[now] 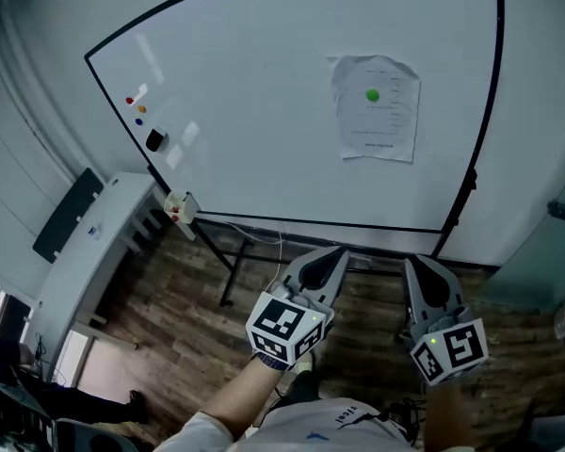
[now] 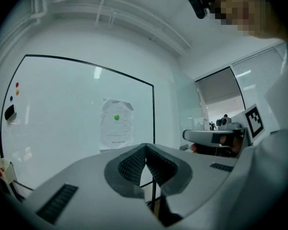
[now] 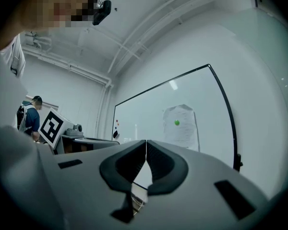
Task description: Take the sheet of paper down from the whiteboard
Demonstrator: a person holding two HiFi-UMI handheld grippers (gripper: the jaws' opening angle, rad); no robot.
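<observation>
Crumpled sheet of paper (image 1: 376,109) hangs on whiteboard (image 1: 264,111), right half, under green magnet (image 1: 373,94). Left tongs (image 1: 337,252) and right tongs (image 1: 414,264) pressed together, empty, below the board.

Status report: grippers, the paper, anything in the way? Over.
Left gripper shut, empty. Right gripper shut, empty. Sheet of paper on whiteboard under green magnet, untouched. Nothing blocking.

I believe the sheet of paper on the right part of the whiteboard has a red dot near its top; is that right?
Not quite: the head view shows the dot is green, not red. It sits near the top of the sheet of paper, on the right part of the whiteboard.
</observation>
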